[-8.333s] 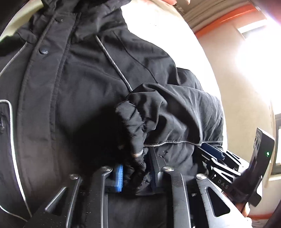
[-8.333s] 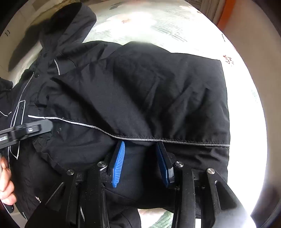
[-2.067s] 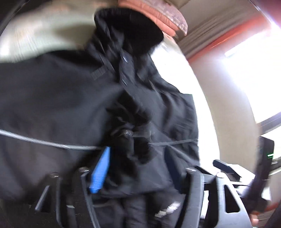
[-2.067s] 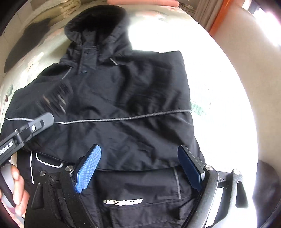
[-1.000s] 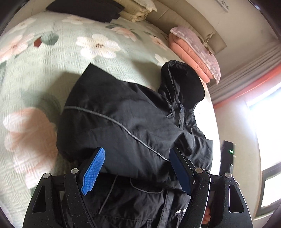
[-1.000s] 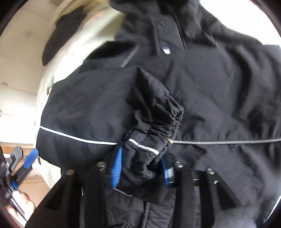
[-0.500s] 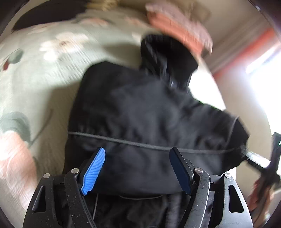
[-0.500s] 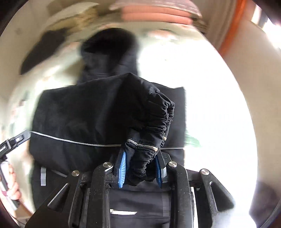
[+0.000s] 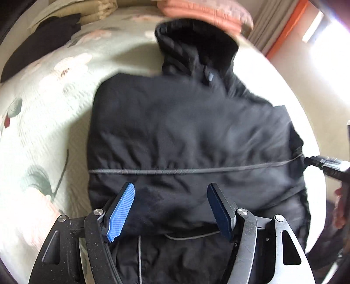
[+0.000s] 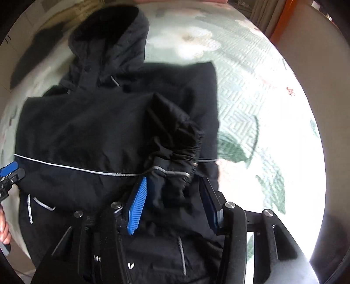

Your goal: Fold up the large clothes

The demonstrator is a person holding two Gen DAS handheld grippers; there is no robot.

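We saw the black jacket lying flat on the bed, its hood toward the pillows. The left gripper hung above the lower part of the jacket with its jaws wide apart and nothing between them.

In the right wrist view, the right gripper had its jaws parted too, with the bunched sleeve cuff between them. The cuff lay against the left blue pad, but a gap showed at the other pad, so the grip looked loosened. Where exactly the cloth touched we could not tell, because the black folds ran into each other.

Both views were blurred, mostly around the hood and the collar. The hem of the jacket was cut off by the gripper bodies at the bottom. In the left wrist view only the tip of the right gripper showed at the right edge, beside part of a hand. The far window was overexposed.
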